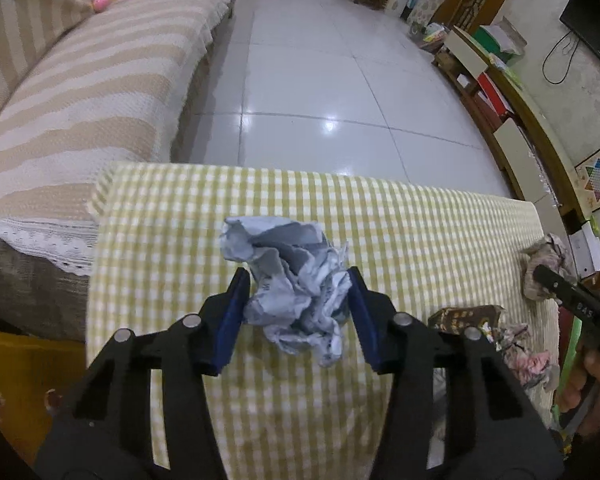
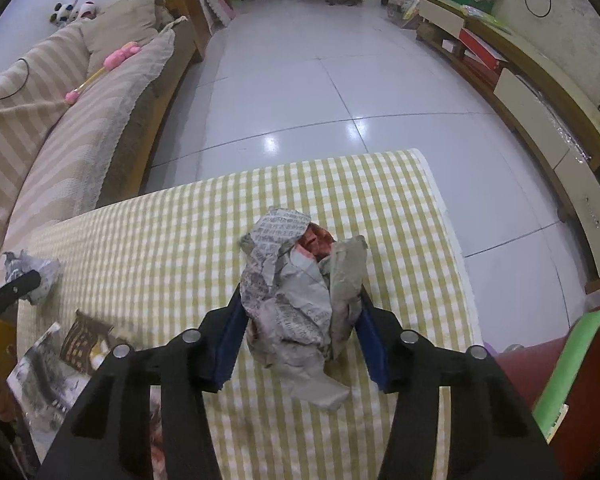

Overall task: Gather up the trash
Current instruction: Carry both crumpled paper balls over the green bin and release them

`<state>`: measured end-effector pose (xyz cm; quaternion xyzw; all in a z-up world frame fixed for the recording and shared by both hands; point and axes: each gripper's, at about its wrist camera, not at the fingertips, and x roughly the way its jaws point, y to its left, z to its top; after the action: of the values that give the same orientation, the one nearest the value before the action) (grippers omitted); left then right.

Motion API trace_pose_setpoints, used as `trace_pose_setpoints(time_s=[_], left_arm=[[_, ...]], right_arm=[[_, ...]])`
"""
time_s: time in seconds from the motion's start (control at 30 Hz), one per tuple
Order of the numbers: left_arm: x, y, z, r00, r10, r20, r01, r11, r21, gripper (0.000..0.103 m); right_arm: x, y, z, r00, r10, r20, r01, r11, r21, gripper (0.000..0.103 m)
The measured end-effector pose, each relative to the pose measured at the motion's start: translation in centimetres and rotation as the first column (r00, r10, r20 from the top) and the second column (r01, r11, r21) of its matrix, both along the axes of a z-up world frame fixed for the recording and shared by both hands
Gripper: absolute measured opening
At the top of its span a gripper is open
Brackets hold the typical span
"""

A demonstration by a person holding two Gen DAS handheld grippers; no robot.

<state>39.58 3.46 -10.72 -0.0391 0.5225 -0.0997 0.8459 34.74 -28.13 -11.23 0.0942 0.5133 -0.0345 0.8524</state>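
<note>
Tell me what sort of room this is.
Most likely a home living room: a striped sofa along one side, a TV cabinet opposite, and a tiled floor beyond the checked table.

the yellow-checked cloth worktop [image 1: 420,216] lies bare along its far edge; a brown printed carton [image 1: 466,316] and crumpled pinkish wrappers [image 1: 526,356] crowd its near side.

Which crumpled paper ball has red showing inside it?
The newspaper ball in the right gripper; the ball in the left gripper is only grey-white.

Left gripper [image 1: 296,280] fingers [image 1: 236,300] pressing crumpled grey paper ball [image 1: 292,280], yellow checked tablecloth [image 1: 420,232]
</note>
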Motion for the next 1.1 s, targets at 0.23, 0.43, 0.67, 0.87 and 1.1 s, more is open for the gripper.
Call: trace_pose_setpoints(time_s=[0.23, 0.43, 0.67, 0.87, 1.1], left_arm=[[-3.2, 0.8, 4.4, 0.997, 0.007, 0.076, -0.007, 1.0, -0.002, 0.047], [-7.0, -1.3, 7.9, 0.992, -0.013, 0.127, 0.017, 1.0, -0.026, 0.047], [-12.0, -7.0, 10.7, 0.98, -0.117, 0.158, 0.129, 0.99, -0.064, 0.047], [-15.6, -12.1, 11.3, 0.964, -0.211, 0.162, 0.229, 0.969, -0.097, 0.047], [-18.1, -18.7, 11.3, 0.93, -0.328, 0.168, 0.348, 0.931, -0.106, 0.047]], right_arm=[[-4.2, 0.8, 3.6, 0.998, 0.034, 0.055, -0.034, 0.999, 0.01, 0.049], [-8.7, 0.4, 7.4, 0.992, 0.04, 0.116, -0.043, 0.999, 0.027, 0.049], [-13.7, -1.9, 10.4, 0.987, 0.015, 0.161, -0.017, 1.0, 0.014, 0.049], [-18.2, -6.0, 11.5, 0.983, -0.06, 0.175, 0.059, 0.998, 0.009, 0.049], [-22.6, -11.5, 12.1, 0.969, -0.163, 0.184, 0.162, 0.987, 0.021, 0.049]])
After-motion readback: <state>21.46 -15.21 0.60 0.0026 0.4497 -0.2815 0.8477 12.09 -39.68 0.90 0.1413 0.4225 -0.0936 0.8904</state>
